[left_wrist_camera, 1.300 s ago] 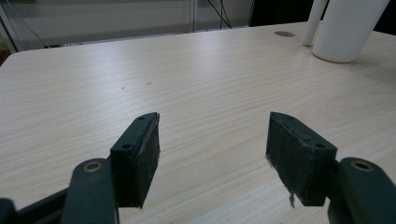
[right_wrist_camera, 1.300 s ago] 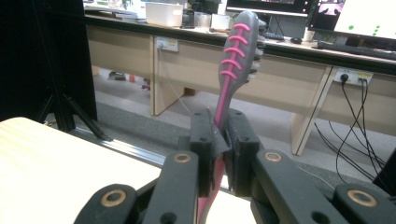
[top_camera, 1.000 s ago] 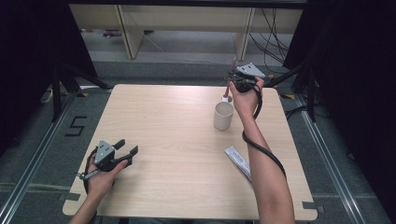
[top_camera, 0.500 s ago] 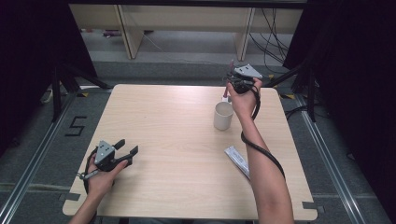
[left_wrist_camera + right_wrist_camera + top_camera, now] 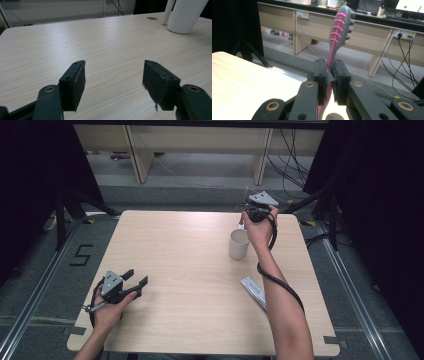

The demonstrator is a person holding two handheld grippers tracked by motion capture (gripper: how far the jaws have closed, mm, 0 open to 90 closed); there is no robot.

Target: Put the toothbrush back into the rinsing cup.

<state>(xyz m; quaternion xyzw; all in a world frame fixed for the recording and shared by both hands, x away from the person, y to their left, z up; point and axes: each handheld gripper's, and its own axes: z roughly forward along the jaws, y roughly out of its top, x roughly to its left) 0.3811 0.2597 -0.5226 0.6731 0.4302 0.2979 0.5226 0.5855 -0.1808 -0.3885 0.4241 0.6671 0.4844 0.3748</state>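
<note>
My right hand-held gripper (image 5: 329,82) is clamped on a toothbrush (image 5: 338,32), its two black jaws pressed against the pink and grey handle just below the head. The brush stands nearly upright, its grey head with pink ribs rising above the jaws, its bristles turned to the right in the right gripper view. I hold it up over the far right part of the table (image 5: 190,270), just beyond the white cup (image 5: 238,243), which stands upright on the wood. A flat white packet (image 5: 253,291) lies on the table nearer to me, close to my right forearm. My left hand-held gripper (image 5: 135,280) rests at the near left of the table, its jaws spread wide with nothing between them.
</note>
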